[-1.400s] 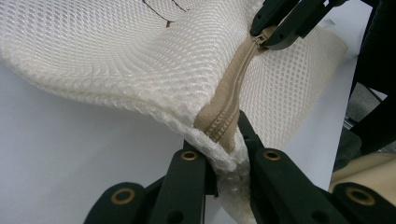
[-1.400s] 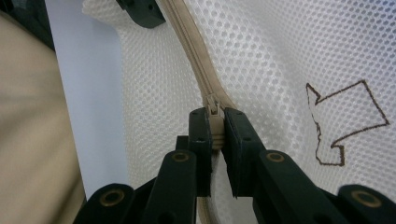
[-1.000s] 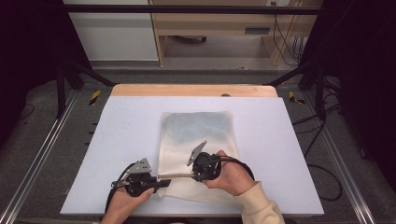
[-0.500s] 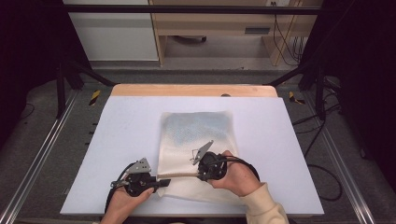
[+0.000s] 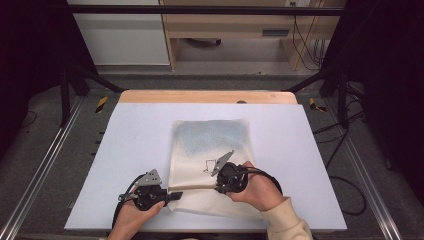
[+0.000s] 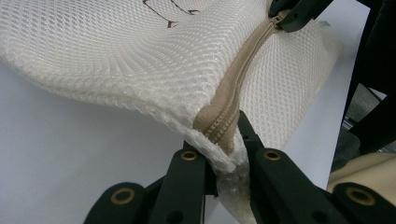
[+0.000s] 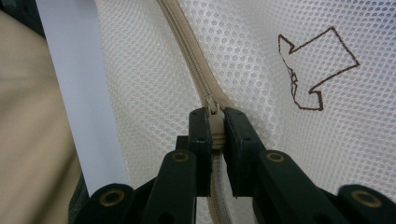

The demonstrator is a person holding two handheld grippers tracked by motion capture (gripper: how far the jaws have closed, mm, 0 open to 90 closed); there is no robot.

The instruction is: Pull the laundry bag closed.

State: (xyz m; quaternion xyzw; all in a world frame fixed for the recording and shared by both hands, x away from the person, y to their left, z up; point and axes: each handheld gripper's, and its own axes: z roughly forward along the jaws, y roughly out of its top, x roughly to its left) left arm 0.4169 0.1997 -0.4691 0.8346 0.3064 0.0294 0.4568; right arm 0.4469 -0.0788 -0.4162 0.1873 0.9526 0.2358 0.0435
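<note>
Mesh bag [image 5: 210, 150], white with a tan zipper [image 5: 195, 187] along its near edge, lies flat on the pale blue table [image 5: 130, 135], a little toward six o'clock of the table's centre. Its far half, toward twelve o'clock, shows a bluish tint through the mesh.

Your left gripper [image 5: 175, 195] sits at about seven o'clock of the bag, with its jaws clamped on the bag's near-left corner. In the left gripper view that corner [image 6: 224, 154] is pinched between the two black jaws, mesh and the end of the zipper tape bunched together, and the mesh lifts off the table just beyond them.

Your right gripper [image 5: 218, 187] is at about five o'clock of the bag's centre, over the near edge, just right of the left one along the zipper line. In the right gripper view its jaws are closed on the tan zipper pull [image 7: 215, 128], with the zipper running away toward twelve o'clock of that view. A brown outline figure [image 7: 317, 70] stitched on the mesh sits at about two o'clock of the pull.

The zipper is stretched taut in a straight line between your two grippers.

Your right sleeve [image 5: 285, 225], cream coloured, comes in at the bottom edge of the high view.
</note>
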